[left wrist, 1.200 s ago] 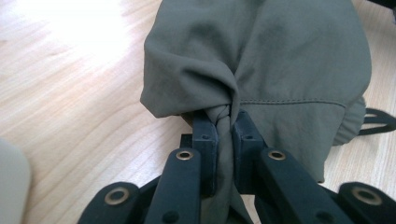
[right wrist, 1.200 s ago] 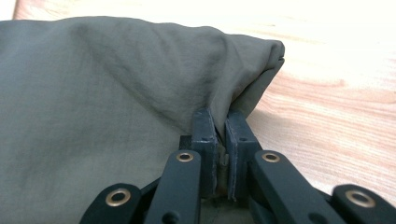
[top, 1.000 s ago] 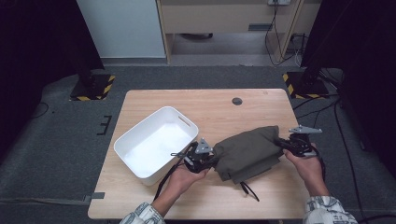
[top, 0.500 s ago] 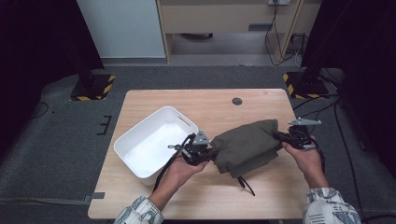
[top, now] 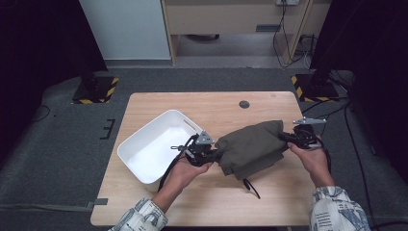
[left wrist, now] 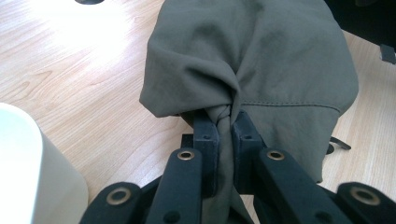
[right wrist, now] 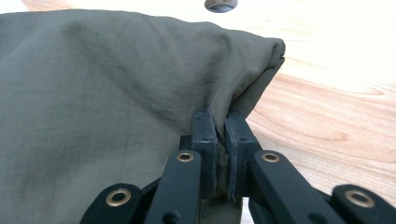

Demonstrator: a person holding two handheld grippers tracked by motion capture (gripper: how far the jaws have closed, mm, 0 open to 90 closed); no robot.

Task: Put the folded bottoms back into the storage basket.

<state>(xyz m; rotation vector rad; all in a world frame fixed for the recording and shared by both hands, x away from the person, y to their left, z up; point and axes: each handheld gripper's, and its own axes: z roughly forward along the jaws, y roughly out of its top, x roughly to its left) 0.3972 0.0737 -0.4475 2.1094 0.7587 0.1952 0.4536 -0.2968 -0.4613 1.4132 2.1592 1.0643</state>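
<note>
Cloth (top: 252,149), olive and folded, is pinched at one end by the left gripper (top: 208,153) and at the other by the right gripper (top: 294,137). Since a second ago it has risen and shifted toward the bin (top: 144,147) on the desk (top: 211,103), probably heading in.

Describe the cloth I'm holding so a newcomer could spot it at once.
On the wooden table, just right of the white bin, lies an olive-green garment, folded. The left claw and right claw pinch its opposite ends. It is the table's sole fabric item.
</note>
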